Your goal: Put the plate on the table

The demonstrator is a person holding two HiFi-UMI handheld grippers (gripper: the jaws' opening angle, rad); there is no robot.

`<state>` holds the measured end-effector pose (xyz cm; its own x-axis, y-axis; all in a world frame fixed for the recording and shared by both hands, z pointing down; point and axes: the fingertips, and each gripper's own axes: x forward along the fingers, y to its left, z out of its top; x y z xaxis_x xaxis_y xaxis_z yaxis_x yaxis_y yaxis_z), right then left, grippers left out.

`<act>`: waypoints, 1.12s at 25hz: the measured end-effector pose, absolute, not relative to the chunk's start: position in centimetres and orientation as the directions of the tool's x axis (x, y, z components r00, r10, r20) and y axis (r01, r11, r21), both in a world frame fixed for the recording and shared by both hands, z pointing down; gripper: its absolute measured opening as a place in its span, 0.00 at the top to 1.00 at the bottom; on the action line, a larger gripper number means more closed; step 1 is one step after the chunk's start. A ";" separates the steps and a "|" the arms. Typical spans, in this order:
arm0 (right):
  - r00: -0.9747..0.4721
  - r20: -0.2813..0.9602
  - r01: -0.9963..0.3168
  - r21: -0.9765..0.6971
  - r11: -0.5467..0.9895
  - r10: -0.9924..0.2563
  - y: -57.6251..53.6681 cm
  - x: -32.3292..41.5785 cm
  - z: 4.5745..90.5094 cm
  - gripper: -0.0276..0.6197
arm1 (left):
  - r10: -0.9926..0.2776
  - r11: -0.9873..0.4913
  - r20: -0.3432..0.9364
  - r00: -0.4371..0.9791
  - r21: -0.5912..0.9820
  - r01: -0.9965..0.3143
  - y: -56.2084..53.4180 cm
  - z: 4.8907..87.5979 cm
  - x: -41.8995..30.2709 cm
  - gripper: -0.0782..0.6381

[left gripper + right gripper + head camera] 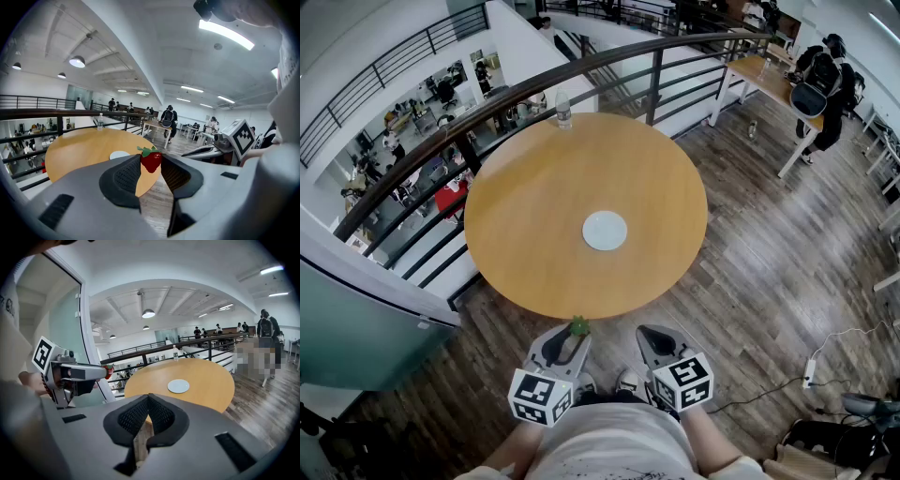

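A small white plate (605,231) lies flat near the middle of the round wooden table (525,197); it also shows in the left gripper view (119,154) and the right gripper view (178,386). My left gripper (577,336) hovers just off the table's near edge, shut on a red toy strawberry (151,160) with a green top (578,326). Beside it, to the right, my right gripper (649,336) is shut with nothing between its pads (148,397). Both grippers are well short of the plate.
A clear water bottle (563,111) stands at the table's far edge, next to a dark metal railing (581,70) over a lower floor. A desk (769,75) and a person with a backpack (820,89) are at the back right. A power strip (811,373) lies on the wood floor.
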<state>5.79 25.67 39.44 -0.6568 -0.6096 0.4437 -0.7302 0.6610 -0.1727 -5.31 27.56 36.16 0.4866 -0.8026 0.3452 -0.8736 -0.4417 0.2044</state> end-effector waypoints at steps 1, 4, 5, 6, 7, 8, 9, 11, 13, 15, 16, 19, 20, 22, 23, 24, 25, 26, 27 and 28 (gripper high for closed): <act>-0.656 0.444 -0.732 -0.172 0.660 -0.611 25.7 5.7 39.5 0.93 | -0.802 -0.443 0.345 0.488 0.204 -0.873 27.6 36.3 -5.4 0.68; -0.652 0.444 -0.735 -0.171 0.656 -0.614 25.7 5.6 39.7 0.93 | -0.800 -0.446 0.346 0.491 0.205 -0.871 27.7 36.5 -5.6 0.68; -0.652 0.445 -0.735 -0.171 0.656 -0.615 25.7 5.6 39.7 0.93 | -0.799 -0.447 0.346 0.492 0.206 -0.871 27.6 36.5 -5.7 0.68; -0.651 0.445 -0.736 -0.171 0.655 -0.615 25.6 5.5 39.7 0.93 | -0.799 -0.448 0.346 0.493 0.206 -0.870 27.6 36.5 -5.7 0.68; -0.651 0.445 -0.736 -0.171 0.655 -0.615 25.6 5.4 39.6 0.93 | -0.798 -0.448 0.345 0.493 0.206 -0.870 27.5 36.4 -5.9 0.68; -0.651 0.446 -0.736 -0.170 0.655 -0.615 25.6 5.3 39.6 0.93 | -0.798 -0.449 0.345 0.494 0.207 -0.869 27.5 36.4 -6.0 0.68; -0.650 0.446 -0.736 -0.169 0.655 -0.615 25.5 5.1 39.5 0.93 | -0.797 -0.451 0.344 0.496 0.207 -0.868 27.5 36.3 -6.2 0.68; -0.646 0.446 -0.740 -0.166 0.652 -0.619 25.5 4.6 39.3 0.93 | -0.794 -0.456 0.342 0.502 0.212 -0.865 27.6 36.2 -6.7 0.68; -0.634 0.438 -0.754 -0.163 0.637 -0.638 25.5 4.1 38.9 0.93 | -0.790 -0.460 0.341 0.509 0.218 -0.860 27.7 36.2 -7.3 0.68; -0.616 0.428 -0.771 -0.154 0.618 -0.661 25.5 3.7 38.6 0.93 | -0.787 -0.466 0.338 0.516 0.222 -0.856 27.9 36.2 -8.0 0.68; -0.607 0.427 -0.778 -0.148 0.610 -0.671 25.5 3.5 38.5 0.93 | -0.785 -0.471 0.336 0.521 0.224 -0.853 28.1 36.2 -8.3 0.68; -0.582 0.429 -0.798 -0.137 0.587 -0.691 25.8 3.0 38.3 0.93 | -0.776 -0.489 0.326 0.540 0.230 -0.841 28.4 36.0 -9.3 0.68; -0.574 0.428 -0.805 -0.139 0.577 -0.697 25.8 2.7 38.2 0.93 | -0.773 -0.495 0.321 0.547 0.232 -0.837 28.4 36.0 -9.7 0.68; -0.561 0.426 -0.817 -0.146 0.558 -0.710 25.9 2.4 38.2 0.93 | -0.770 -0.504 0.313 0.556 0.235 -0.831 28.3 35.9 -10.4 0.68; -0.557 0.426 -0.820 -0.149 0.552 -0.713 25.9 2.2 38.1 0.93 | -0.769 -0.506 0.310 0.558 0.238 -0.829 28.2 35.9 -10.7 0.68; -0.555 0.426 -0.822 -0.153 0.548 -0.714 25.8 2.0 38.1 0.93 | -0.768 -0.507 0.309 0.561 0.241 -0.828 28.0 35.9 -10.9 0.68; -0.555 0.427 -0.823 -0.156 0.546 -0.714 25.7 1.8 38.1 0.93 | -0.767 -0.507 0.308 0.563 0.245 -0.826 27.8 36.0 -11.1 0.68; -0.555 0.427 -0.823 -0.158 0.546 -0.714 25.6 1.7 38.2 0.93 | -0.766 -0.508 0.308 0.565 0.248 -0.825 27.6 36.1 -11.2 0.68; -0.556 0.426 -0.822 -0.159 0.547 -0.713 25.3 1.6 38.2 0.93 | -0.764 -0.510 0.309 0.567 0.250 -0.823 27.3 36.3 -11.3 0.68; -0.558 0.423 -0.821 -0.157 0.549 -0.714 25.0 1.5 38.2 0.93 | -0.762 -0.512 0.309 0.569 0.250 -0.822 27.0 36.4 -11.3 0.68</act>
